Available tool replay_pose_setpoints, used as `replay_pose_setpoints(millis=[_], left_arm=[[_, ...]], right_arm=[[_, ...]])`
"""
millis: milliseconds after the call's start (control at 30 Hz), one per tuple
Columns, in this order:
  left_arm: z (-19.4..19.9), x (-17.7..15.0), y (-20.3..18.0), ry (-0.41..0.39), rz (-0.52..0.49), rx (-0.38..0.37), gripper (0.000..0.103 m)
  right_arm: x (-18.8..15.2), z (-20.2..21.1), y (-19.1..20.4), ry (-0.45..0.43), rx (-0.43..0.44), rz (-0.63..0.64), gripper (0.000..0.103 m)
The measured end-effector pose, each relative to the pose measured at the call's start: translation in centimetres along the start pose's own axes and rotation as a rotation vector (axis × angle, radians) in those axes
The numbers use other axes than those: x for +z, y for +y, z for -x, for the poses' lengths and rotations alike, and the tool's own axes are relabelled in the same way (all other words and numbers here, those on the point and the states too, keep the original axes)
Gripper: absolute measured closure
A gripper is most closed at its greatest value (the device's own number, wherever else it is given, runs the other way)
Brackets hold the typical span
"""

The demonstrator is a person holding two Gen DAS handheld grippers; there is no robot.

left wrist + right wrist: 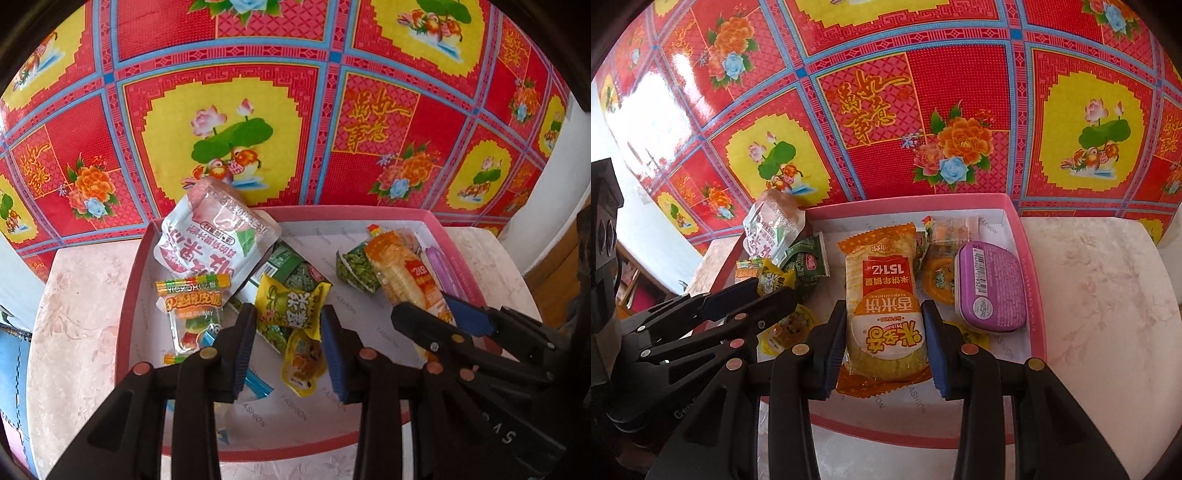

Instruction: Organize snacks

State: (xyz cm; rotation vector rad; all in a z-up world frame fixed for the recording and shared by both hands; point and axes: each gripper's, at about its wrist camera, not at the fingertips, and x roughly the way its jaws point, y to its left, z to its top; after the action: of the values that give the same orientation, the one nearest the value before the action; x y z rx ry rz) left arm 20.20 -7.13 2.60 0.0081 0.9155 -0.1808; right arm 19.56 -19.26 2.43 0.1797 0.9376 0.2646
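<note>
Over a pink-rimmed shallow cardboard box (127,295), whose white lining is printed repeatedly with the word "FASHION", both grippers are held close together. The left gripper (288,343) is seen with its jaws slightly spread around a yellow-green snack packet (291,308) printed with Chinese characters; the pads stand just beside the packet's edges and no firm pinch can be made out. The right gripper (884,332) is clamped on an orange rice cracker pack (882,295), its pads pressed against both long sides; the label is read as "MIDUOQI", "XIANGMIBING" and "1514" among Chinese characters. Inside the box, a white and pink pouch (210,240) with large red Chinese lettering is leaned against the far left corner, and a clear sachet marked "BURGER GUMMY" (192,314) is laid beside it. Green packets (356,267) and a small yellow sachet (304,356) are scattered across the middle. A purple lidded tub (990,288) bearing a barcode is placed near the right wall of the box, just beside the rice cracker pack. The box is set on a pale pink marbled surface (1100,295), behind which a red, yellow and blue floral patterned sheet (923,110) with gold Chinese script is spread.
</note>
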Motion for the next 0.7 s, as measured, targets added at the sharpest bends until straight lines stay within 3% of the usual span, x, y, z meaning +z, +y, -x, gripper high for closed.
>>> replay_pose_setpoints(millis=[167, 367, 500, 633, 700], left_arm=[[-0.7, 0.3, -0.2, 0.008, -0.004, 0.0, 0.066], [-0.6, 0.6, 0.1, 0.012, 0.031, 0.003, 0.05], [0.5, 0.2, 0.8, -0.007, 0.052, 0.01, 0.036], [1.8, -0.3, 1.0, -0.035, 0.054, 0.033, 0.03], [2.6, -0.8, 1.2, -0.041, 0.062, 0.031, 0.028]], right_arm=[[0.1, -0.3, -0.2, 0.003, -0.004, 0.001, 0.063], [0.1, -0.1, -0.6, -0.011, 0.009, -0.011, 0.06], [-0.2, 0.9, -0.6, -0.037, 0.004, -0.006, 0.052], [-0.5, 2.0, -0.4, -0.062, -0.01, 0.018, 0.041], [-0.8, 2.6, -0.2, -0.067, -0.012, 0.023, 0.041]])
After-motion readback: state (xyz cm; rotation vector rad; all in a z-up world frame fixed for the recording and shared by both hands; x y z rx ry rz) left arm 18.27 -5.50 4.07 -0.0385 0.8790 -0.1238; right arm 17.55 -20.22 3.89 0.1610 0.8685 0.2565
